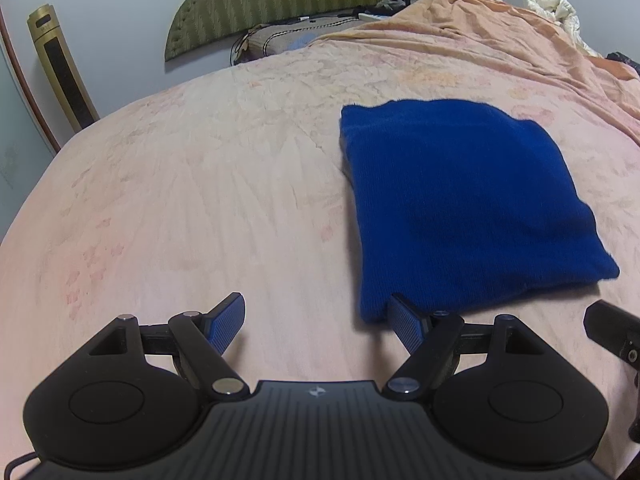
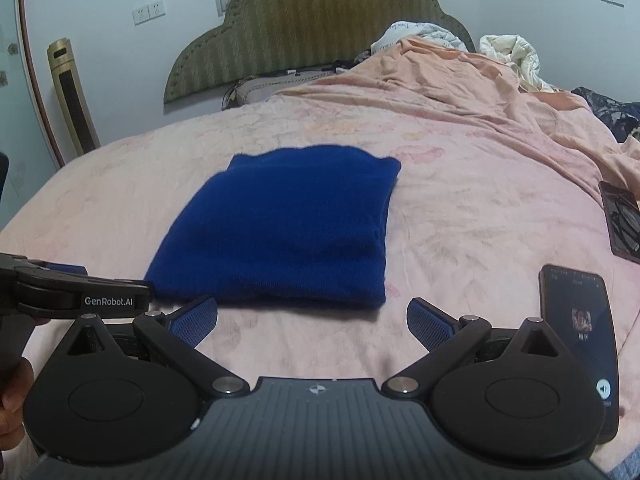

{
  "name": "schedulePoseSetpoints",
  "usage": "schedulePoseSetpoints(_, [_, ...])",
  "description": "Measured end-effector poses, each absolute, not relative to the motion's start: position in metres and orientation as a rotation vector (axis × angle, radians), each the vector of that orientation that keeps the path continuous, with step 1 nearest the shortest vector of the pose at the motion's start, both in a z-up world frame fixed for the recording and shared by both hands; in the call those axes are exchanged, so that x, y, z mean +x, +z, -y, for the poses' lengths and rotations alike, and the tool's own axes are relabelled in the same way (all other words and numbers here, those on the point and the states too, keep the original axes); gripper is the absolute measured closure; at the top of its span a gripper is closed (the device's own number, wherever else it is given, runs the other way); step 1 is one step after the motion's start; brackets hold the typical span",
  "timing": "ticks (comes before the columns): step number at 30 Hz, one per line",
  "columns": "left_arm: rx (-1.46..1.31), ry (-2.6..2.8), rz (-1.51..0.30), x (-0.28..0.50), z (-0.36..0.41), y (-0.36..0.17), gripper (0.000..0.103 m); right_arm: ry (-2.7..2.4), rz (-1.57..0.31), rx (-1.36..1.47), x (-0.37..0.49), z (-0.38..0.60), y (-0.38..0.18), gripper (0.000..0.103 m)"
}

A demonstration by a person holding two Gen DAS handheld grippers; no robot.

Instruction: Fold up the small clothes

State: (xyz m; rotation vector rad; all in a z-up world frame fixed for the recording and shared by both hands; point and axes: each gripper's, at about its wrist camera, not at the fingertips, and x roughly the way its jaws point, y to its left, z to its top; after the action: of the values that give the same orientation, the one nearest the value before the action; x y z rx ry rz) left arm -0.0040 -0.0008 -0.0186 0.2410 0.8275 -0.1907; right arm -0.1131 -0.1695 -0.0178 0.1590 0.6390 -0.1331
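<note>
The blue garment is laid folded near the bed's near edge, apparently finished; both the left gripper and the right gripper are held wide open and empty.

You see a fuzzy, matt knitted blue garment on a soft pink bedsheet (faded print); the phone is glossy.

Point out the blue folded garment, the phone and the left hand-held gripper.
blue folded garment (image 2: 280, 232): right wrist view, middle of top layer.
phone (image 2: 576, 320): right wrist view, lit screen.
left hand-held gripper (image 1: 316, 320): left wrist view, between fingertips.
</note>
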Motion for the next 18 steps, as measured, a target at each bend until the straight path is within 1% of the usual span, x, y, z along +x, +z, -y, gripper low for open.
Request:
schedulePoseSetpoints(5, [0.247, -0.188, -0.820, 0.008, 0.004, -0.015, 0.024, -0.123, -0.642, 0.138, -0.104, 0.166, -0.015, 0.001])
schedulePoseSetpoints(8, [0.241, -0.188, -0.821, 0.015, 0.006, -0.014, 0.024, -0.146, -0.545, 0.204, -0.109, 0.174, -0.005, 0.001])
schedulePoseSetpoints(10, [0.237, -0.193, -0.823, 0.021, 0.008, -0.014, 0.024, -0.169, -0.515, 0.244, -0.106, 0.183, 0.003, 0.001])
schedulePoseSetpoints(18, [0.253, -0.189, -0.808, 0.046, 0.019, -0.012, 0.024, -0.156, -0.606, 0.248, -0.069, 0.197, -0.001, 0.001])
